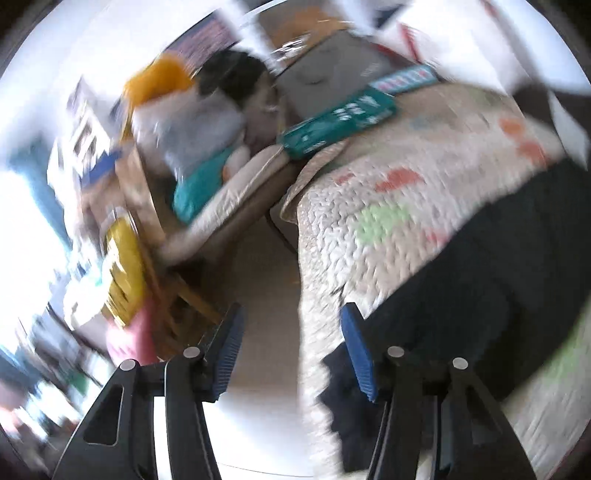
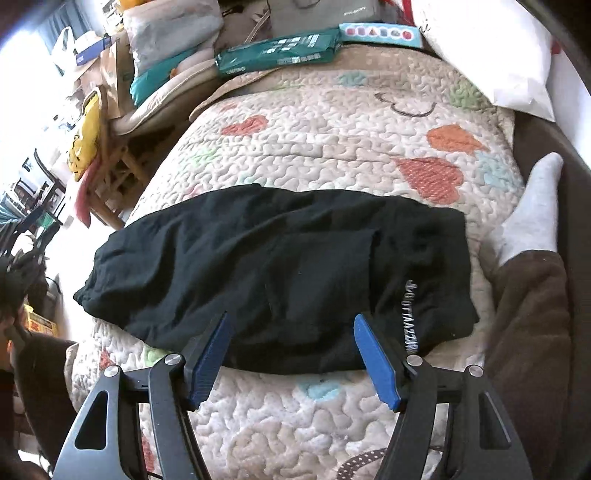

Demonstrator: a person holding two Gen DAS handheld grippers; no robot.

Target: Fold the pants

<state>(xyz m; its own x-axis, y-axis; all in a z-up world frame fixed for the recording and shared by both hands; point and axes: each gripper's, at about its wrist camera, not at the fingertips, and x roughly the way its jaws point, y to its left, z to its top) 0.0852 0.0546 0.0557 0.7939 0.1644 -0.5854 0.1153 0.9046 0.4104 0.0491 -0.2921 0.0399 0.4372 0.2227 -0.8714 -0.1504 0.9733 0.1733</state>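
The black pants (image 2: pixel 280 273) lie folded in a wide bundle across the quilted bed cover (image 2: pixel 332 122), with white lettering near their right end. My right gripper (image 2: pixel 291 325) is open and empty, its blue pads just above the near edge of the pants. In the blurred left wrist view the pants (image 1: pixel 480 266) lie at the right on the quilt (image 1: pixel 388 192). My left gripper (image 1: pixel 291 321) is open and empty, off the left side of the bed, over the floor.
A green package (image 2: pixel 277 51) and a light blue box (image 2: pixel 380 33) lie at the far end of the bed. A white pillow (image 2: pixel 491 55) is at the far right. A socked foot (image 2: pixel 532 210) rests at the right. Cluttered chairs and bags (image 2: pixel 110 110) stand left of the bed.
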